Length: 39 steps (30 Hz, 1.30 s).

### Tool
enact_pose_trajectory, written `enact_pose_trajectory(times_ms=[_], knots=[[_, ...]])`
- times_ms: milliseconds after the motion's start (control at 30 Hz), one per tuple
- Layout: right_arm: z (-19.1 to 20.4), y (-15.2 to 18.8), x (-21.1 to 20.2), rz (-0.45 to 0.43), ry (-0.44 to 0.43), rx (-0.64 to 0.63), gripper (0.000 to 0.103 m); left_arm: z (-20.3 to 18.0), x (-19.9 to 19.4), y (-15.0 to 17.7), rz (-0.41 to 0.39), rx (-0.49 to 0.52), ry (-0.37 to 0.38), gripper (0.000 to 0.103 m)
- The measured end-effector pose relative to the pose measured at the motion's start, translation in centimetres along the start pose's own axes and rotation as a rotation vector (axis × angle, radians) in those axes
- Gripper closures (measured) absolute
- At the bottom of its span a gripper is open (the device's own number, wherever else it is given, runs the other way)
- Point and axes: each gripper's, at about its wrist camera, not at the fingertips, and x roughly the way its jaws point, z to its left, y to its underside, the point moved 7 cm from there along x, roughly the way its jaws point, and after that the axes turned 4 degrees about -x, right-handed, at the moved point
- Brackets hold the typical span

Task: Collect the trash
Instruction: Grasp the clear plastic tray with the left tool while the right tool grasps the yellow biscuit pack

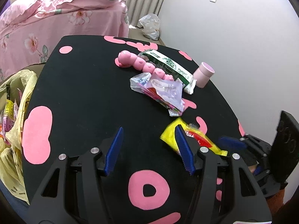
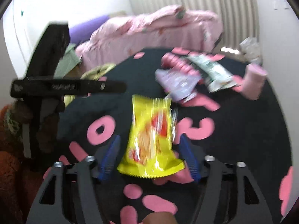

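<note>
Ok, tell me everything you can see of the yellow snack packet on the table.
The yellow snack packet is a glossy, crinkled foil-like wrapper with red print and serrated sealed ends. It lies flat on the black, pink-patterned table, apart from the other wrappers. The right tongs straddle it, open, pads not pressing. In the left wrist view a finger of the left tongs overlaps it.

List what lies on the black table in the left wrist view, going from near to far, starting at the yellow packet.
Yellow packet → crumpled clear and purple wrapper → green and white packet → far edge of the black table. The pink bead toy and pink cup overlap these in depth, so they are left out.
</note>
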Motion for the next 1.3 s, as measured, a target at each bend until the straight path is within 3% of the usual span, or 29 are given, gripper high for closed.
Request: enact_pose_trajectory(times_ms=[67, 167, 300, 400, 500, 600, 667, 700, 833, 1033, 1300], knots=[[-0.9, -0.3, -0.5, -0.008, 0.016, 0.015, 0.036, 0.0, 0.2, -0.6, -0.013, 0.000, 0.007, 0.049], [-1.3, -0.1, -0.1, 0.052, 0.059, -0.017, 0.036, -0.5, 1.0, -1.8, -0.035, 0.055, 0.025, 0.049], [-2.5, 0.3, -0.5, 0.043, 0.124, 0.014, 0.036, -1.9, 3.0, -4.0, -0.034, 0.116, 0.070, 0.049], [-3.5, 0.6, -1.0, 0.022, 0.169, 0.060, 0.036, -3.2, 5.2, -5.8, -0.042, 0.174, 0.040, 0.049], [-3.7, 0.9, -1.3, 0.025, 0.215, 0.058, 0.036, -3.3, 8.3, -6.8, -0.008, 0.229, -0.061, 0.049], [-3.5, 1.3, -1.4, 0.042, 0.246, 0.026, 0.036, -2.6, 10.6, -6.4, 0.070, 0.216, -0.072, 0.067], [-3.7, 1.5, -1.1, 0.058, 0.272, 0.017, 0.036, -2.2, 10.5, -5.9, 0.072, 0.234, -0.089, 0.089], [-3.8, 1.6, -0.9, 0.065, 0.275, 0.024, 0.036, -2.1, 10.1, -5.7, 0.065, 0.237, -0.084, 0.094], [-3.6, 1.9, 0.0, 0.067, 0.214, 0.077, 0.036, -1.0, 7.8, -4.7, 0.041, 0.204, -0.082, 0.100], [-2.6, 2.0, 1.0, 0.082, 0.185, 0.085, 0.036, 0.5, 3.9, -3.1, -0.011, 0.177, -0.092, 0.100], [-1.8, 2.5, 1.6, 0.106, 0.059, 0.163, 0.036, 3.6, -0.2, -0.9, -0.005, 0.104, -0.079, 0.100]])
